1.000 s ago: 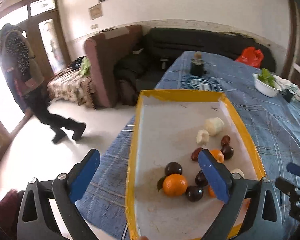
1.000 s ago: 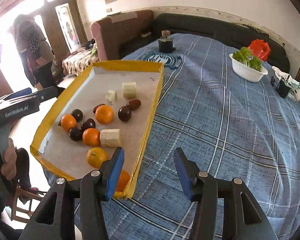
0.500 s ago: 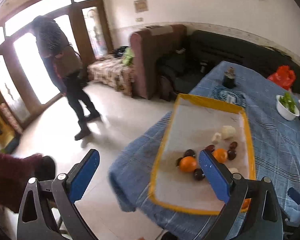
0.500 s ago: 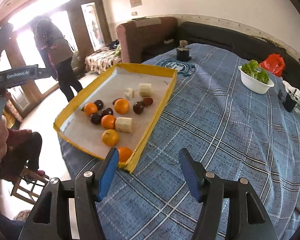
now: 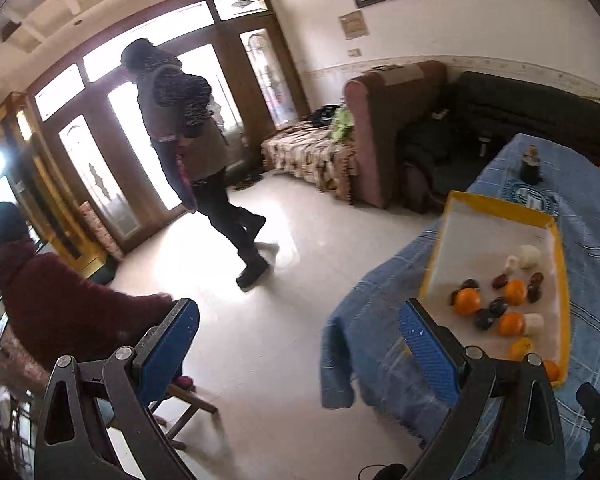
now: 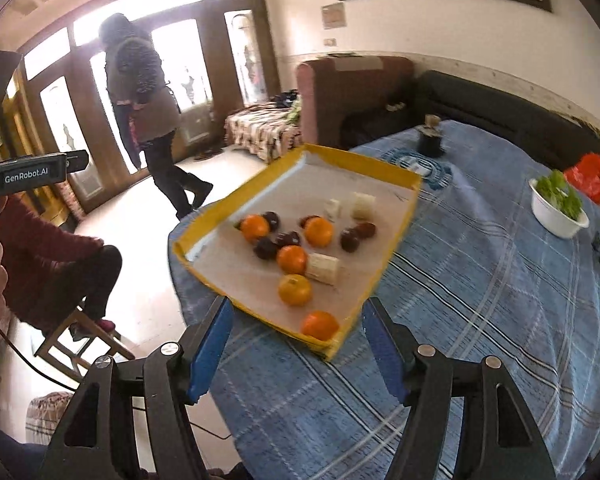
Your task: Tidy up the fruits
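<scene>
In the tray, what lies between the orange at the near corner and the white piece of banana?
In the right wrist view, one more orange lies between the corner orange and the white banana piece inside the yellow tray. Otherwise only bare tray floor.

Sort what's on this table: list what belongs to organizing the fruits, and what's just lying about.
For the job:
- oranges
- dark plums
- white fruit chunks
- yellow-rimmed tray

Lying about:
- white bowl of greens
- red bag
- dark jar
- blue checked tablecloth
</scene>
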### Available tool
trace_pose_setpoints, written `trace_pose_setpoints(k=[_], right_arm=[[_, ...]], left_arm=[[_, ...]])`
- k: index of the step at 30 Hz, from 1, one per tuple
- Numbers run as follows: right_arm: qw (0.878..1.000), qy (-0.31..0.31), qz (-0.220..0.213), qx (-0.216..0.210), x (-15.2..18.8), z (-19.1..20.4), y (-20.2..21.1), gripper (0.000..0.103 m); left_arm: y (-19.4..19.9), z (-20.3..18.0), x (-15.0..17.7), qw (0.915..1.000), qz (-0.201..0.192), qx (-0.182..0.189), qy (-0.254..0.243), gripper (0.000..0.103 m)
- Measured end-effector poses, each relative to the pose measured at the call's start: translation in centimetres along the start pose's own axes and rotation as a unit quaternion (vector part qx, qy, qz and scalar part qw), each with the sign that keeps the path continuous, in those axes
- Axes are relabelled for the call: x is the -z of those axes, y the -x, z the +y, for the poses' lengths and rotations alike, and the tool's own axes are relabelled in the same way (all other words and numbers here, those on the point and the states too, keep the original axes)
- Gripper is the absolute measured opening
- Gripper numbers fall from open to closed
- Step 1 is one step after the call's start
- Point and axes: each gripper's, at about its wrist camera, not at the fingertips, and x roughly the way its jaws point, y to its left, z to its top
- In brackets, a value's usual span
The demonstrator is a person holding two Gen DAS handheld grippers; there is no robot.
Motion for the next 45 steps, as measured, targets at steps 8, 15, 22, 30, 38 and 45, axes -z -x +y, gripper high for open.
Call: trace_pose_setpoints(k=[8, 15, 22, 30, 38, 45], right_arm=[[0.999, 0.04, 0.007, -0.028, -0.6, 3.1, -1.2, 0.073], [0.998, 0.054, 0.023, -0.037, -0.3, 4.2, -2.2, 0.073], [0.997, 0.055, 0.036, -0.035, 0.1, 4.2, -2.7, 0.073], [0.998, 0.038, 0.036, -0.021, 0.4, 3.0, -2.5, 0.073], [0.999, 0.021, 0.033, -0.011, 0.5, 1.8, -2.0, 0.073], [0.999, 0.006, 0.031, 0.001, 0.7, 0.9, -1.7, 0.073]], left_arm=[[-0.8, 4.1, 1.3, 0.9986, 0.019, -0.033, 0.036, 0.1], [-2.7, 6.6, 2.4, 0.9954, 0.057, -0.041, 0.065, 0.1], [-3.8, 5.7, 3.4, 0.995, 0.082, -0.013, 0.055, 0.1], [-3.4, 3.6, 3.1, 0.9968, 0.074, 0.007, 0.03, 0.1], [-3.0, 2.0, 2.8, 0.9968, 0.072, 0.033, 0.013, 0.1], [-2.5, 0.2, 3.0, 0.9956, 0.071, 0.06, -0.011, 0.1]])
